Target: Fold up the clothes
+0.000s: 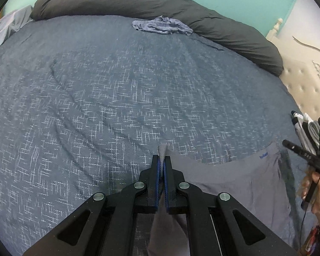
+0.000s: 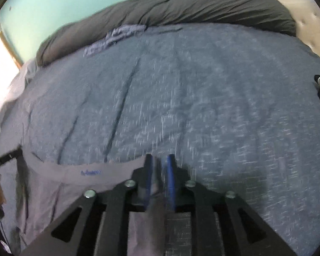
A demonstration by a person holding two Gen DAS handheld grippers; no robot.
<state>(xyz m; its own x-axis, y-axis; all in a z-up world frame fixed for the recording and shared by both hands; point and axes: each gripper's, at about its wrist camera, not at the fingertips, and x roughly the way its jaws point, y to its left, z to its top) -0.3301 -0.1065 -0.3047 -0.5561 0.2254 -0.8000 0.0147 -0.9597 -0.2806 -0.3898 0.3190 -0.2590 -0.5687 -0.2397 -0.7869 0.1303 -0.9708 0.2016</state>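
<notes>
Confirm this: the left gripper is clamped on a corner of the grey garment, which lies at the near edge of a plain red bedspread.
One detail is off. The bedspread is blue with a white crosshatch pattern, not plain red; the left wrist view shows it clearly. The rest stands: the left gripper is shut on a corner of the grey garment at the near edge.

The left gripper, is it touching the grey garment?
Touching. The left wrist view shows the left gripper shut on a pinch of the grey garment, cloth poking out past the fingertips.

Grey garment [image 1: 234, 181], blue crosshatch-patterned bedspread [image 1: 117, 96].
</notes>
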